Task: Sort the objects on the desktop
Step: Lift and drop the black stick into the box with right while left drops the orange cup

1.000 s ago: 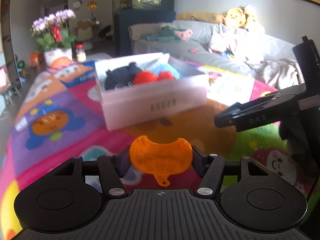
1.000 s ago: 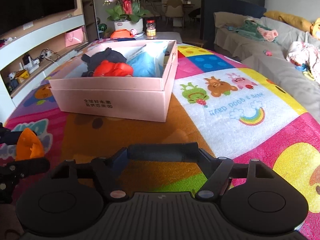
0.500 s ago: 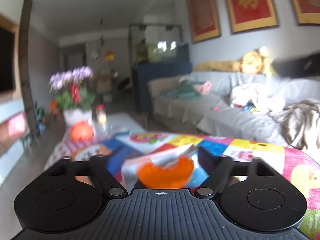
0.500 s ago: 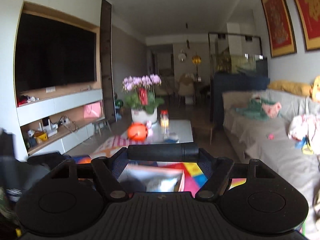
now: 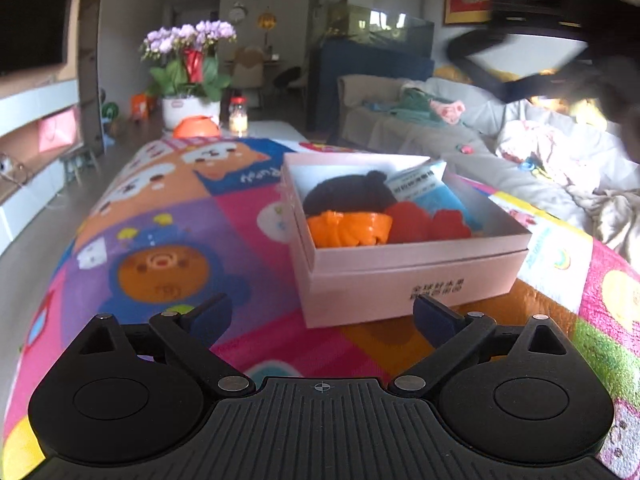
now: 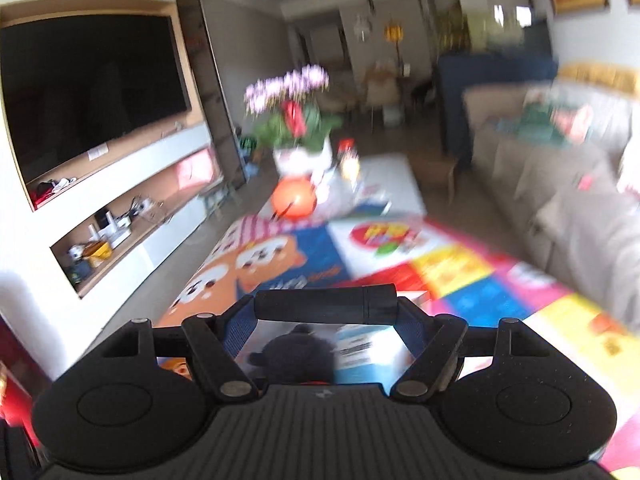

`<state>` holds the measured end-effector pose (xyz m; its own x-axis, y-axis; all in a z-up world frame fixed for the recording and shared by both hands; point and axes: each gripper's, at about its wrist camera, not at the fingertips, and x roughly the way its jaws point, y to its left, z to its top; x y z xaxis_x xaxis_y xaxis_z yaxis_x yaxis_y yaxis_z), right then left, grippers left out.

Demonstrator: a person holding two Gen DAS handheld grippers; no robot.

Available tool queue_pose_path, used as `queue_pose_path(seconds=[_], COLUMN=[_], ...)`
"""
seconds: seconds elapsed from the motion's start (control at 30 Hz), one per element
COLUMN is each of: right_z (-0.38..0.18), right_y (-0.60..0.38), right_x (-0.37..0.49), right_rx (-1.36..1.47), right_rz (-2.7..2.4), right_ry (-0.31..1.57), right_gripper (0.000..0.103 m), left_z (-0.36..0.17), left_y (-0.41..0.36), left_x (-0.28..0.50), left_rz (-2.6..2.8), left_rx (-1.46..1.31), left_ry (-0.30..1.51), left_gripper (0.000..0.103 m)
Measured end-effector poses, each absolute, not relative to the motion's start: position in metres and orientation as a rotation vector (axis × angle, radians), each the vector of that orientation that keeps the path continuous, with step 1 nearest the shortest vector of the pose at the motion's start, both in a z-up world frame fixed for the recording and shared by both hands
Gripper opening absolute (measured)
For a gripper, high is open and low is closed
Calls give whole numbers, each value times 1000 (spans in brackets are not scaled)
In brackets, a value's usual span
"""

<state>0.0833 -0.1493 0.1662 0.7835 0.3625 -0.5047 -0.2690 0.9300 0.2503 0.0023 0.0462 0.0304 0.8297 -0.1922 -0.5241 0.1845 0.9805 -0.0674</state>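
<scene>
1. We see a living room with a bright cartoon play mat [image 5: 168,216] as the work surface, a grey sofa [image 5: 460,140] along the right and a potted orchid [image 5: 188,64] at the far end
2. A pink box [image 5: 400,276] sits on the mat; inside we make out an orange toy [image 5: 348,230] at the near left, red pieces [image 5: 424,222], a dark plush [image 5: 348,194] and a blue packet [image 5: 428,188]
3. Our left gripper [image 5: 320,316] is short of the box, its jaws opening wide with nothing between them
4. Our right gripper [image 6: 326,304] clamps a black cylinder [image 6: 326,303] crosswise above the box, in a blurred view
</scene>
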Motion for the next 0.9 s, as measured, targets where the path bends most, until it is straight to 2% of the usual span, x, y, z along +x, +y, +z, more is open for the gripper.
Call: queue_pose_path(seconds=[0.17,0.2,0.23,0.47,0.57,0.63,0.83,0.9], right_z=[145,140,137,121,107,98,78,76], right_y=[-110,-105,-100,-83,-71,-61,-51,-56], right_x=[139,145,151,128,111,103,101,100], right_rx=[210,199,195,61,14,-38,-154,-149], right_rz=[348,341,330,469,581,598,498,463], right_ry=[616,627,633,683,776,809,802,801], right_gripper=[76,82,84,83,67,52,42,42], left_z=[39,41,42,36,34,34,32,32], left_y=[46,47,48,52,51,50,50,49], left_x=[-1,-3,-5,3,3,1,1,1], left_rz=[-235,-237,-236,-173,-171,-166,-151,-149], left_rx=[-41,-42,-42,-45,-41,-28,-14,-11], left_ry=[527,517,508,538,548,554,574,585], left_gripper=[101,101,101,102,102,102,102,103])
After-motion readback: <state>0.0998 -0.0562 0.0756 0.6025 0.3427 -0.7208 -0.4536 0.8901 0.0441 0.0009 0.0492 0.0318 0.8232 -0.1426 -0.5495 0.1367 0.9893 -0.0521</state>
